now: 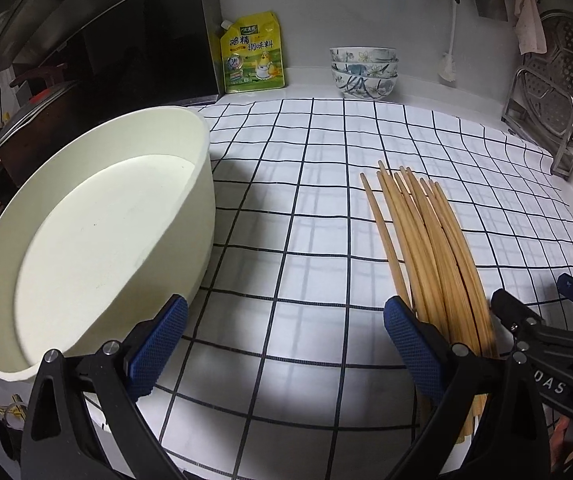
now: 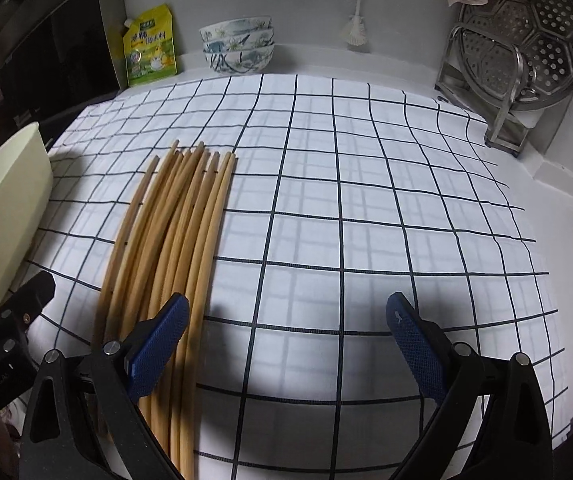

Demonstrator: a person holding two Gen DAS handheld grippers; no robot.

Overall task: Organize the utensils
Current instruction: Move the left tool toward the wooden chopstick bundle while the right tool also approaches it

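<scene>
Several wooden chopsticks lie side by side on a white cloth with a black grid, tips pointing away. A large cream basin stands empty to their left. My left gripper is open above the cloth between basin and chopsticks; its right finger lies over the near ends of the sticks. In the right wrist view the chopsticks run under the left finger of my right gripper, which is open with only bare cloth between its fingers. The basin shows at the left edge.
Against the back wall stand a yellow seasoning pouch and stacked patterned bowls. A metal rack with a perforated steamer plate occupies the right rear corner. A dark pot with a lid sits left of the basin.
</scene>
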